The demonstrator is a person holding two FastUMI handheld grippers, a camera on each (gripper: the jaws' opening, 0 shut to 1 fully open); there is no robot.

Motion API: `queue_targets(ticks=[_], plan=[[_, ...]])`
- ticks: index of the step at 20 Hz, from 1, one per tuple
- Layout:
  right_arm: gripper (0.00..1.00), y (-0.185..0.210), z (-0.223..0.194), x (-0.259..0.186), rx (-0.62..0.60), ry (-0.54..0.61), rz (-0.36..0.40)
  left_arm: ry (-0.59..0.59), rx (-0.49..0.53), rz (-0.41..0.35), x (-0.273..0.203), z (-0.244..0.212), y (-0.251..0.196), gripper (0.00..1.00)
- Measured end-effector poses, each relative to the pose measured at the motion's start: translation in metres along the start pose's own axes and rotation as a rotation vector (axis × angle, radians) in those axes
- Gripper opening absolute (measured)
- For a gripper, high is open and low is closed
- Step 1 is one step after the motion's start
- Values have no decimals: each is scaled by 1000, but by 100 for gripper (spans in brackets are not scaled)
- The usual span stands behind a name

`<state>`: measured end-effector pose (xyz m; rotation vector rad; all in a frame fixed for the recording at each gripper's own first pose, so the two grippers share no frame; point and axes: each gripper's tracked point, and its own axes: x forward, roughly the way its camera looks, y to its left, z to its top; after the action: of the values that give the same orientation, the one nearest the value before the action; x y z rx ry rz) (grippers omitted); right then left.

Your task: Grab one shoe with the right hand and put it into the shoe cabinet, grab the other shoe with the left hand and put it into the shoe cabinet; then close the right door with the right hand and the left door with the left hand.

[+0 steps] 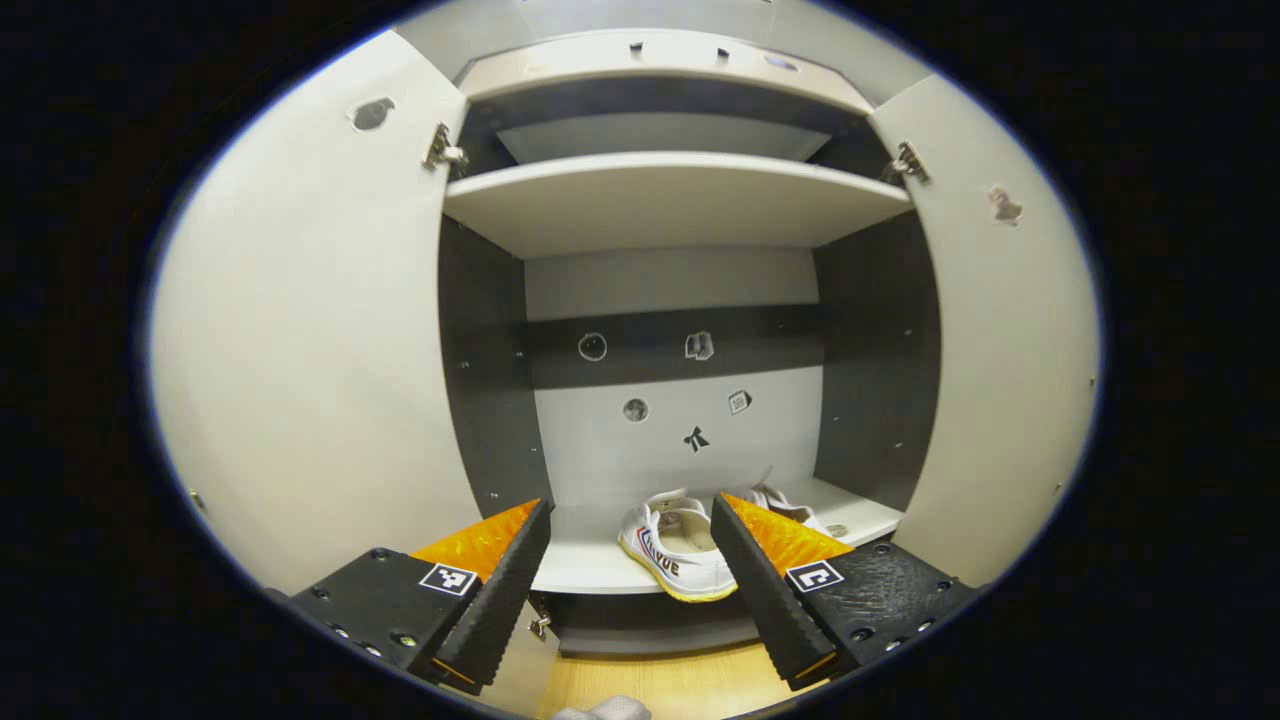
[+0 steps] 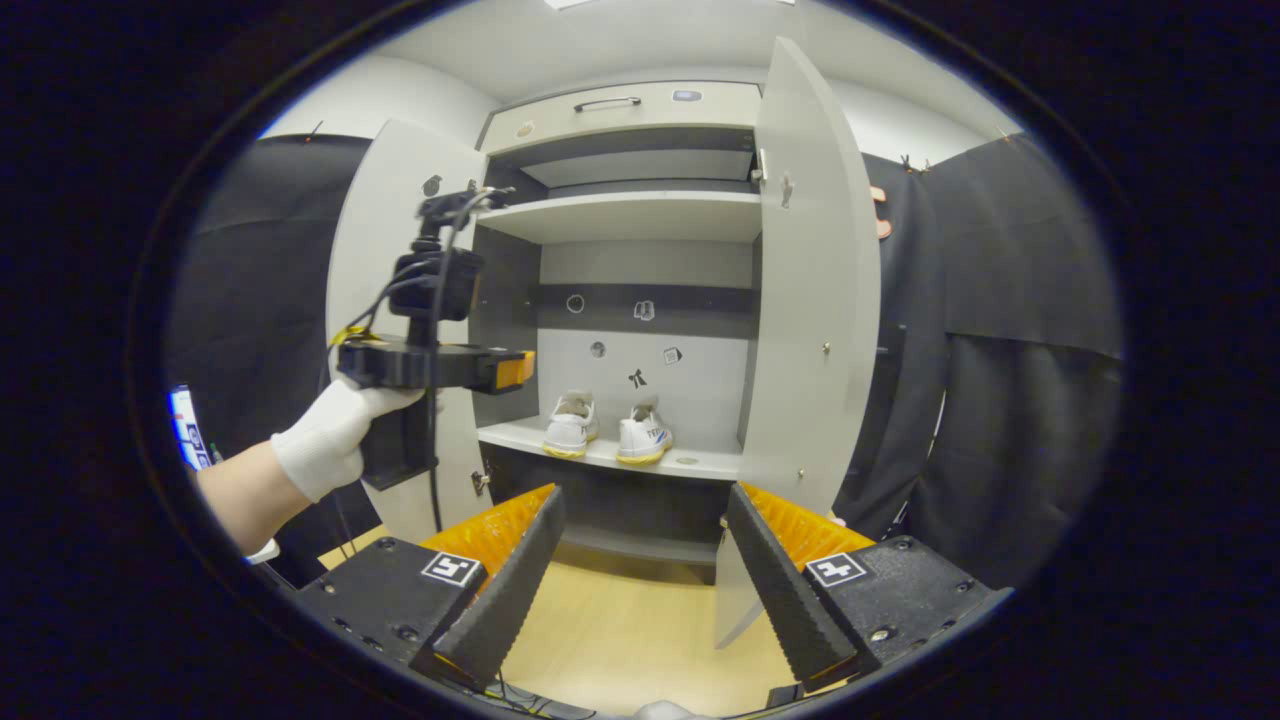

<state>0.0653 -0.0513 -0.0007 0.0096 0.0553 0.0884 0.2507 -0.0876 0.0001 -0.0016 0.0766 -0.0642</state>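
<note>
Jaws of both the left gripper (image 1: 630,585) and right gripper (image 2: 645,580) are held apart, empty; two white sneakers (image 2: 607,428) are seen on the shoe cabinet's lower shelf (image 2: 700,462), both doors (image 2: 810,280) open.

1. Floor (image 2: 620,630): pale wood-look boards, running up to the foot of the furniture.
2. Black cloth (image 2: 1010,330): hangs as the booth's wall at far right, clipped along its top edge; a further dark panel (image 2: 250,270) stands at far left.
3. White wall (image 2: 420,100): plain, rising behind the cloth on both sides.
4. Ceiling (image 2: 640,40): white, evenly lit, with a bright light panel (image 2: 570,3) at the top edge.
</note>
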Motion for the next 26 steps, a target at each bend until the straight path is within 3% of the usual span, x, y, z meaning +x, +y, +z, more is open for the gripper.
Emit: queue_targets(ticks=[2, 3, 7, 10, 11, 16, 21, 26], plan=[[100, -1, 5, -9, 1, -14, -22, -13, -11, -17, -35, 5, 1, 100], [100, -2, 8, -14, 3, -25, -33, -19, -18, -21, -53, 5, 3, 96], [100, -8, 15, -35, 8, -53, -88, -43, -13, -22, -121, -3, 17, 96], [100, -9, 12, -50, 10, -63, -116, -23, -40, -18, -163, -22, 28, 100], [100, -9, 10, -55, 10, -62, -126, -23, -52, -19, -176, -29, 30, 96], [100, -10, -9, -76, 22, -38, -157, -8, -45, 7, -232, -67, 48, 97], [100, -28, -16, -87, 32, -25, -201, 24, -48, 2, -254, -88, 42, 97], [100, -89, -1, -75, 20, -49, -285, 19, -95, 4, -251, -83, 28, 97]])
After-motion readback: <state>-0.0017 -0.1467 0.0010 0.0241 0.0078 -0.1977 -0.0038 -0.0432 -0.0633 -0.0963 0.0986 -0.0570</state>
